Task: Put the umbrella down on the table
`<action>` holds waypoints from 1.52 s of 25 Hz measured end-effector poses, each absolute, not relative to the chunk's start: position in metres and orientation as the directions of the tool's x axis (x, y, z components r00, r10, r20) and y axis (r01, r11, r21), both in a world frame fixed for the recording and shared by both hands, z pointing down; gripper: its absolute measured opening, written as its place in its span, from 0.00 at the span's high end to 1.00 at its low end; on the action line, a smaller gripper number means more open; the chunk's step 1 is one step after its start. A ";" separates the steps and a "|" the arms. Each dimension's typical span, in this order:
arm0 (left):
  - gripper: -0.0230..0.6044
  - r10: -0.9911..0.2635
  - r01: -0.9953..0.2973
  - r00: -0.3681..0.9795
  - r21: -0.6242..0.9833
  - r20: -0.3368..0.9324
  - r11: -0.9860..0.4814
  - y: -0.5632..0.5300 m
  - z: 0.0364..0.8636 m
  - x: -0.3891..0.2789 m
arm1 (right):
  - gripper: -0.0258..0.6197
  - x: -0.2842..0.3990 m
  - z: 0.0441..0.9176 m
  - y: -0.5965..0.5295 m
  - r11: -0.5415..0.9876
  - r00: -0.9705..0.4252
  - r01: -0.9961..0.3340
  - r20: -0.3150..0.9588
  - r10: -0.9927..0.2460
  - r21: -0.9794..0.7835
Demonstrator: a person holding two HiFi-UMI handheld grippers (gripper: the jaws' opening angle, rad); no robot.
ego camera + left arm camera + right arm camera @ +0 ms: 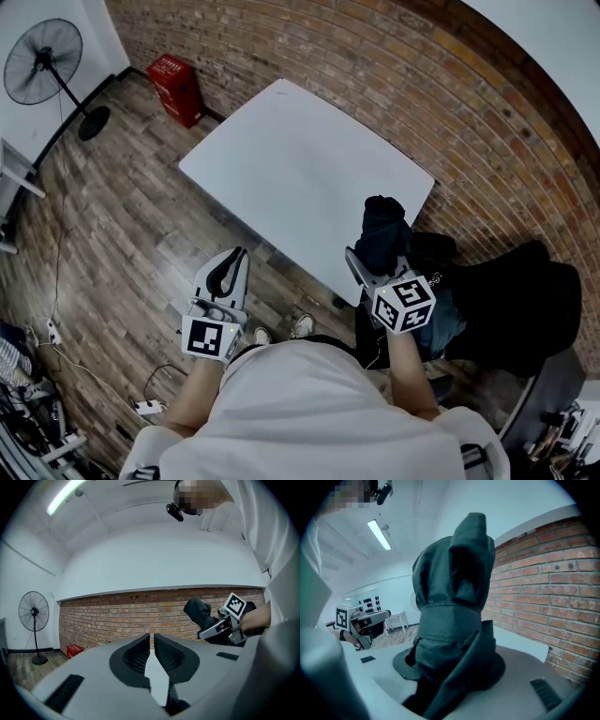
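Pedestal fan (42,61), black, stands on the wood floor (122,234) at upper left, next to a white wall; also seen far left in the left gripper view (33,612). Red crate (176,89) sits on the floor against the brick wall (375,75), w/ white print too small to read. Brick runs along the whole far side of the room, white wall above it. White power strip (148,408) lies on the floor at lower left, cable attached. Mixed clutter (23,412) in the bottom-left corner, can't tell what. Big dark shape (525,300) at right, prob. a chair or bag. Tube light (378,534) is lit on the ceiling. Small white stand (399,620) sits in the bkgd.
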State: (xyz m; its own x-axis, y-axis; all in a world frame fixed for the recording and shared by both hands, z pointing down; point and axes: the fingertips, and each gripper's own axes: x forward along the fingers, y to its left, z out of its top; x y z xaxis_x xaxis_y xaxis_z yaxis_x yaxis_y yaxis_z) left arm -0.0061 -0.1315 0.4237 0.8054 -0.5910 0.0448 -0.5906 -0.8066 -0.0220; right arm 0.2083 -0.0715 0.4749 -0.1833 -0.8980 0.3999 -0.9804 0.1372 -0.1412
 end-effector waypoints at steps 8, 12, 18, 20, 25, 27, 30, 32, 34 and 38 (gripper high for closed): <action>0.89 -0.605 -0.605 0.794 -0.020 0.059 -0.796 -0.133 0.425 0.001 | 0.64 0.230 0.522 -0.116 0.143 -0.201 -0.977 0.476 -0.856 -0.156; 0.89 -0.630 -0.630 0.774 -0.024 0.070 -0.777 -0.135 0.425 -0.004 | 0.64 0.236 0.550 -0.140 0.167 -0.219 -0.975 0.526 -0.822 -0.146; 0.89 -0.673 -0.672 0.735 -0.045 0.081 -0.739 -0.138 0.424 -0.019 | 0.64 0.237 0.585 -0.177 0.183 -0.274 -0.960 0.582 -0.766 -0.212; 0.89 -0.682 -0.680 0.727 -0.053 0.079 -0.731 -0.139 0.424 -0.020 | 0.64 0.238 0.598 -0.189 0.177 -0.280 -0.958 0.600 -0.749 -0.226; 0.89 -0.707 -0.706 0.701 -0.049 0.098 -0.707 -0.142 0.424 -0.023 | 0.64 0.235 0.633 -0.220 0.163 -0.295 -0.953 0.655 -0.696 -0.257; 0.89 -0.715 -0.714 0.692 -0.054 0.098 -0.698 -0.144 0.423 -0.025 | 0.64 0.236 0.648 -0.232 0.147 -0.291 -0.954 0.681 -0.672 -0.263; 0.89 -0.731 -0.730 0.674 -0.055 0.104 -0.681 -0.145 0.423 -0.028 | 0.64 0.237 0.670 -0.243 0.127 -0.286 -0.955 0.718 -0.635 -0.268; 0.89 -0.741 -0.740 0.663 -0.052 0.110 -0.670 -0.146 0.424 -0.030 | 0.64 0.238 0.684 -0.248 0.106 -0.284 -0.954 0.740 -0.610 -0.279; 0.89 -0.749 -0.749 0.652 -0.051 0.119 -0.660 -0.147 0.426 -0.032 | 0.64 0.241 0.697 -0.253 0.084 -0.278 -0.955 0.760 -0.587 -0.285; 0.89 -0.767 -0.769 0.628 -0.049 0.130 -0.637 -0.148 0.428 -0.038 | 0.64 0.249 0.718 -0.259 0.052 -0.254 -0.961 0.798 -0.546 -0.271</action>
State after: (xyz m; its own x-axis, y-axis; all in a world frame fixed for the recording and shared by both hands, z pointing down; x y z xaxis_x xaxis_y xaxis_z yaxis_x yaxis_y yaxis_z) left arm -0.0379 -0.1478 0.4277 0.6279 -0.7674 0.1298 -0.7690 -0.6374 -0.0491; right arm 0.2489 -0.2591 0.7176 -0.2544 -0.5462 0.7981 -0.9612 0.0521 -0.2708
